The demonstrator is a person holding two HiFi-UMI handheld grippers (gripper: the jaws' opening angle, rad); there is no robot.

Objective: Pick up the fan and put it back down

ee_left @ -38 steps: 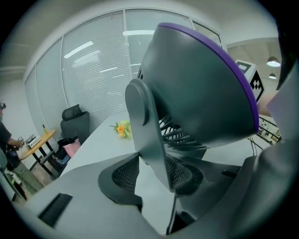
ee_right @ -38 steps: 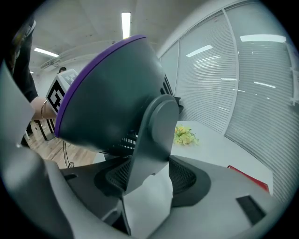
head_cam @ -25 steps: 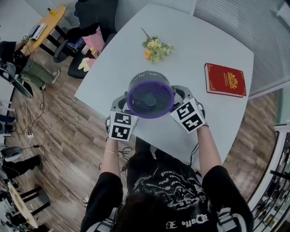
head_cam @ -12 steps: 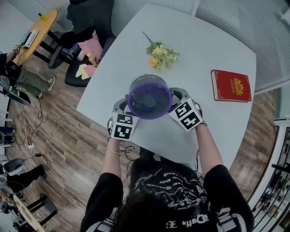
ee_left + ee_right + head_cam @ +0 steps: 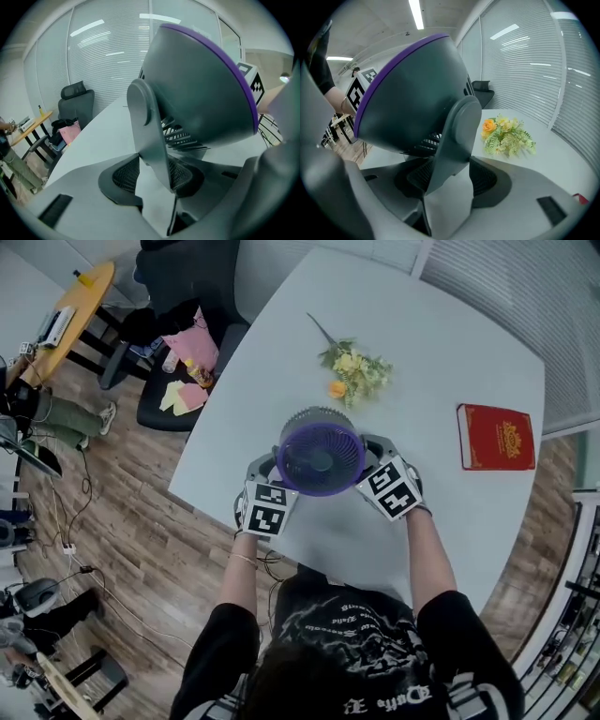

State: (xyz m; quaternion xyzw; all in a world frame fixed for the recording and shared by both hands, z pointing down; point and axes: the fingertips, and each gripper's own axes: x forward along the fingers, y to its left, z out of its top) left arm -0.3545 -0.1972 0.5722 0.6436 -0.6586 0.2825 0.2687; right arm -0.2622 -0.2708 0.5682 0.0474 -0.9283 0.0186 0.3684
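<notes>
A grey fan [image 5: 320, 451] with a purple rim faces up over the near part of the white table [image 5: 450, 362]. My left gripper [image 5: 270, 468] is shut on the fan's left support arm [image 5: 147, 136], whose flat bar sits between the ribbed pads [image 5: 123, 174]. My right gripper [image 5: 371, 448] is shut on the right support arm [image 5: 452, 140] in the same way, pads [image 5: 486, 180] pressed to it. In the gripper views the fan head [image 5: 201, 89] [image 5: 417, 93] tilts above the jaws. The fan's base is hidden, so I cannot tell if it touches the table.
A bunch of yellow and orange flowers [image 5: 356, 367] [image 5: 506, 133] lies on the table beyond the fan. A red book [image 5: 497, 437] lies at the right edge. A black chair [image 5: 178, 296] [image 5: 75, 101] with a pink bag stands past the table's left edge, over wooden floor.
Both grippers have carried the fan down and away from me toward the table; it looks smaller in the head view. The grips on the support arms have not changed.
</notes>
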